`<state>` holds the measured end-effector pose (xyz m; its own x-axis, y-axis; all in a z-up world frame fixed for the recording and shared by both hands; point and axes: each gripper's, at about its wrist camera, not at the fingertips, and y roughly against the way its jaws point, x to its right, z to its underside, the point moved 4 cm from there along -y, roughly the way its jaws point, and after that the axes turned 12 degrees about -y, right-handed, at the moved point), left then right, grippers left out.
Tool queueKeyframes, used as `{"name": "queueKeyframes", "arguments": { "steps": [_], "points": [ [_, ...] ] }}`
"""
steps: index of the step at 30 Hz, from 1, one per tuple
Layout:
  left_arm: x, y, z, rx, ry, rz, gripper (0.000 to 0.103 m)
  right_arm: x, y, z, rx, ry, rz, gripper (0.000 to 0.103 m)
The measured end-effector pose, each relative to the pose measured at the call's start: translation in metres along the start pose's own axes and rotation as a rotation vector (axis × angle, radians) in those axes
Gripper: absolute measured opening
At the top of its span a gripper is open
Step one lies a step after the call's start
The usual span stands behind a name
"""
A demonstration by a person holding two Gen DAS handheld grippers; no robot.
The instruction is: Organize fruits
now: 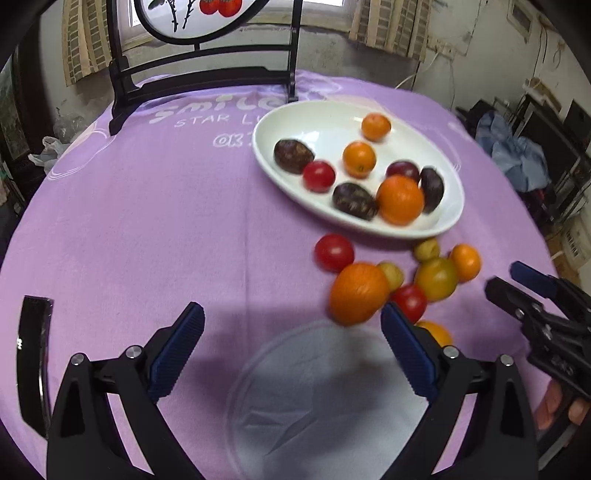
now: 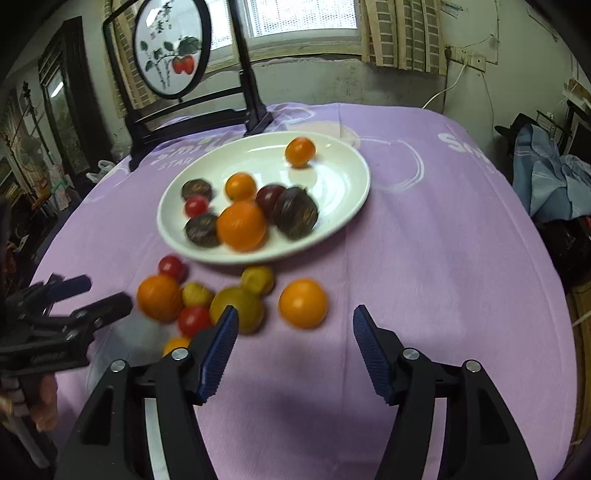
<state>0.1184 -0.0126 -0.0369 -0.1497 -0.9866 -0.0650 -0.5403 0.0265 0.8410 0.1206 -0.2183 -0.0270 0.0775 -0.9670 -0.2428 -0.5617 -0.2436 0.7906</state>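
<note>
on the purple tablecloth (image 1: 147, 221), a white plate (image 1: 325, 122) holds fruit.

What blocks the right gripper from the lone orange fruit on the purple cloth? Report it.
Nothing visible does. The right gripper is open, and only bare purple cloth lies between it and the lone orange fruit, which sits apart from the yellow-green fruit.

I'm working in a lived-in home, at a round table (image 2: 443, 258) under a purple printed cloth (image 1: 147, 221). A white oval plate (image 2: 343, 184) of fruit sits on it, and behind that stands a dark wooden frame holding an oval painted panel (image 2: 168, 51) with red fruit. I see a window (image 2: 303, 18) with checked curtains (image 2: 402, 33), stained plaster walls, loose cables, and blue clothing (image 2: 546, 184) heaped at the right.
</note>
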Motion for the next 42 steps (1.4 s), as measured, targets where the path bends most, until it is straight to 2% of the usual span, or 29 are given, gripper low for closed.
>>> {"name": "queueKeyframes", "arguments": {
  "steps": [8,13,17,21,24,27,29,30,31,34,39,42],
  "points": [
    [-0.007,0.007,0.012,0.078,0.005,0.035,0.094,-0.030,0.002,0.044,-0.065,0.072,-0.023,0.069],
    [-0.021,0.002,0.013,0.091,0.041,0.009,0.094,-0.057,-0.006,0.055,-0.071,0.167,0.027,0.074],
    [-0.033,0.011,0.010,0.135,0.060,-0.068,0.094,-0.064,-0.017,0.057,-0.099,0.161,0.024,0.074],
    [-0.038,0.003,0.008,0.084,0.019,-0.096,0.094,-0.066,-0.028,0.056,-0.108,0.155,0.044,0.074],
    [-0.046,-0.004,0.012,0.029,0.052,-0.094,0.094,-0.070,-0.034,0.051,-0.109,0.141,0.044,0.074],
    [-0.051,-0.005,0.013,0.013,0.068,-0.085,0.096,-0.075,-0.040,0.045,-0.105,0.126,0.039,0.074],
    [-0.052,-0.004,0.013,0.016,0.069,-0.070,0.098,-0.077,-0.042,0.042,-0.084,0.115,0.048,0.065],
    [-0.052,-0.005,0.013,0.010,0.071,-0.068,0.098,-0.078,-0.042,0.041,-0.068,0.122,0.062,0.045],
    [-0.052,-0.006,0.014,-0.001,0.070,-0.068,0.098,-0.079,-0.040,0.041,-0.063,0.137,0.060,0.036],
    [-0.047,-0.008,0.014,0.003,0.057,-0.039,0.098,-0.072,-0.030,0.044,-0.073,0.121,0.000,0.036],
    [-0.031,-0.004,0.012,0.037,-0.006,-0.045,0.098,-0.041,-0.011,0.055,-0.045,0.058,-0.007,0.036],
    [-0.021,-0.004,0.013,0.051,-0.031,0.000,0.098,-0.028,-0.008,0.061,-0.045,0.034,-0.018,0.036]
  ]
}}
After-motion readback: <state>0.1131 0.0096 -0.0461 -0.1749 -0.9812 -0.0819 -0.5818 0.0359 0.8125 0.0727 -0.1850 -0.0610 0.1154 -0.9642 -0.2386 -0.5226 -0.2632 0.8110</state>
